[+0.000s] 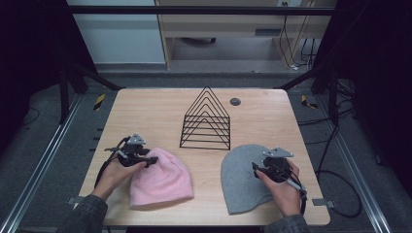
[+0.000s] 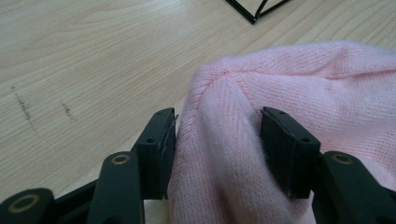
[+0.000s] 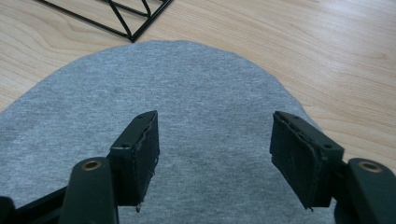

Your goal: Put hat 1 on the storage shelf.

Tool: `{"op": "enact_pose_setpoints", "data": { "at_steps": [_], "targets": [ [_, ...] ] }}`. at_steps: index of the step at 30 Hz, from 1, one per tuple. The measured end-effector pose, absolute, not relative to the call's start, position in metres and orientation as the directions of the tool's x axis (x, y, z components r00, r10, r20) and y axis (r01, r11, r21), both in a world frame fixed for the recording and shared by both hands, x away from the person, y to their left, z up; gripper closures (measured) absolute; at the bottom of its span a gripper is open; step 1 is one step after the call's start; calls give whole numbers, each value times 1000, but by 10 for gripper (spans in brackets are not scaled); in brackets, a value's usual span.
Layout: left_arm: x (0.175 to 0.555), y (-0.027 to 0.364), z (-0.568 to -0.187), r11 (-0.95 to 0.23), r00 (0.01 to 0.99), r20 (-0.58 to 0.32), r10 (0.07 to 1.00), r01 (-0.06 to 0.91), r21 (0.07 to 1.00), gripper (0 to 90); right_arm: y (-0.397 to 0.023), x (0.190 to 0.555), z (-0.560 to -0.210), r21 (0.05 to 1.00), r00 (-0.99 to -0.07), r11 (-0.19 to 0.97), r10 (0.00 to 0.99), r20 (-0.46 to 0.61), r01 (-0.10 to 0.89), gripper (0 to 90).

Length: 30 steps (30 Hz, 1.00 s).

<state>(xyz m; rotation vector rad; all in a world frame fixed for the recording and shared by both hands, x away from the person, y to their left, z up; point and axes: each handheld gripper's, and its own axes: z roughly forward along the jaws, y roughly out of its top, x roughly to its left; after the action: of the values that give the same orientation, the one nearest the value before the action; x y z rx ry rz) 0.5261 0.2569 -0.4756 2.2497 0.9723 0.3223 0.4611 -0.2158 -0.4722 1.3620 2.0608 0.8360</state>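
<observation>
Left gripper view shows our left gripper (image 2: 217, 140) pinching a raised fold of the pink hat (image 2: 299, 79); our right gripper (image 3: 215, 156) hangs spread over the grey hat (image 3: 196, 93) on the table (image 1: 145, 111).

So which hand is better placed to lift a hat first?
Left, probably. The left tool already has a fold of the pink hat bunched between its pads, while the right tool stands open above the flat grey hat.
</observation>
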Motion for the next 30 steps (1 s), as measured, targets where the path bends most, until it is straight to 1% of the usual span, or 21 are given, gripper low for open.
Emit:
{"op": "enact_pose_setpoints", "data": {
  "at_steps": [1, 7, 11, 14, 18, 20, 30],
  "targets": [
    [525, 257, -475, -513, 696, -28, 717, 555, 654, 477, -216, 461, -472, 738, -352, 301, 931, -92, 603, 328],
    [521, 255, -476, -546, 718, -16, 696, 545, 636, 600, -217, 459, -471, 739, -334, 291, 938, -95, 607, 323],
    [522, 252, -476, -548, 721, -27, 692, 549, 631, 703, -217, 460, -471, 740, -332, 288, 939, -93, 608, 323],
    [521, 250, -475, -558, 724, -14, 689, 544, 627, 742, -218, 462, -472, 741, -329, 284, 940, -90, 608, 323],
    [519, 250, -473, -555, 722, -6, 692, 537, 636, 762, -218, 460, -470, 746, -327, 283, 941, -93, 602, 322],
    [518, 251, -471, -555, 722, -5, 692, 535, 637, 765, -217, 460, -470, 744, -337, 298, 936, -104, 598, 320],
    [511, 256, -459, -535, 721, 4, 693, 512, 672, 776, -218, 459, -468, 753, -328, 291, 939, -106, 590, 315]
  ]
}}
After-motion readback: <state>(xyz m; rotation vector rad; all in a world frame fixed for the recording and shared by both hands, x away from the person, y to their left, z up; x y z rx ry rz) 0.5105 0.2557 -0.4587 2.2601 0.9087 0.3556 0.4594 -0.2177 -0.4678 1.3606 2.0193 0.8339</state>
